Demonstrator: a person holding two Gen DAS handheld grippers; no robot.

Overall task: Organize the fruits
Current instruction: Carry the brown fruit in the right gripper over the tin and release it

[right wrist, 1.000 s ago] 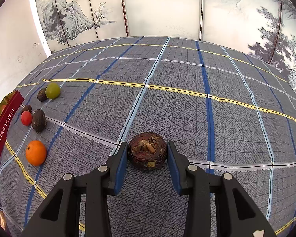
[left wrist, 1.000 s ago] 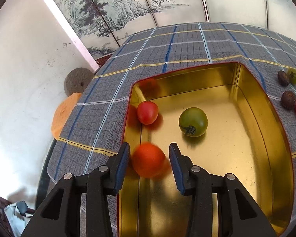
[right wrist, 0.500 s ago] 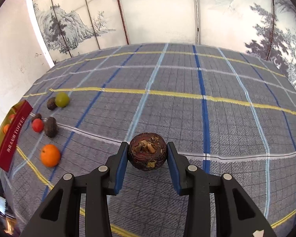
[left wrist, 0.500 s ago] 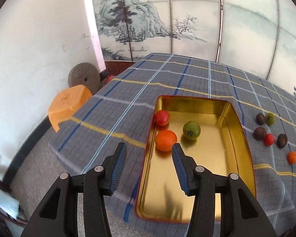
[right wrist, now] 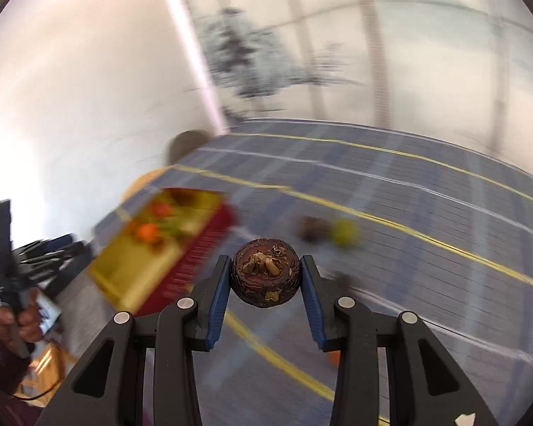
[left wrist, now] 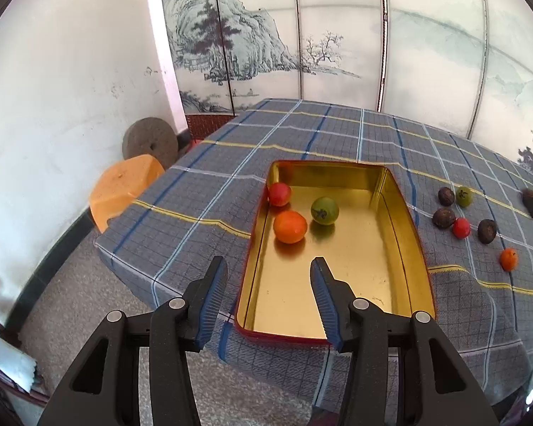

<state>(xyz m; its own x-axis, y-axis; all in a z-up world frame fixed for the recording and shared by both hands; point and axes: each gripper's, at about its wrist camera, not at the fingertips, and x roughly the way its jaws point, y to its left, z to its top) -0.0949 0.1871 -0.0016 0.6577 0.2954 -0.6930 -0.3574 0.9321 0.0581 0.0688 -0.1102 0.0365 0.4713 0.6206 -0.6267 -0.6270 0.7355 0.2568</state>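
left claw [left wrist: 268, 277]: empty, fingers apart, jaws have just been opening; hangs over the near end of the tin, clear of the fruit
right claw [right wrist: 265, 277]: closed on the dark fruit [right wrist: 264, 272], both pads pressing its sides; held up in the air above the surface
dark fruit: round, no clear long axis; dried stem end faces the camera
tin [left wrist: 401, 209]: gold inside, red rim, long axis running away from the left camera; near short end sits by the surface edge
in tin: red tomato [left wrist: 279, 194] in the far left corner against the wall, orange [left wrist: 290, 226] just in front of it, green tomato [left wrist: 324, 210] beside both; they are close together, contact unclear
loose fruit: two brown fruits [left wrist: 446, 196], one green [left wrist: 463, 196], one small red [left wrist: 461, 227], another brown [left wrist: 487, 230] and a small orange one [left wrist: 508, 258], on the cloth [left wrist: 209, 191] right of the tin
open room: near half of the tin floor is bare; far cloth is bare
hard to see: right view is motion-blurred, tin and fruit smeared; right claw only a blurred tip at the frame edge in the left view
hand [right wrist: 14, 323]: at lower left of right view, gripping the left tool's handle
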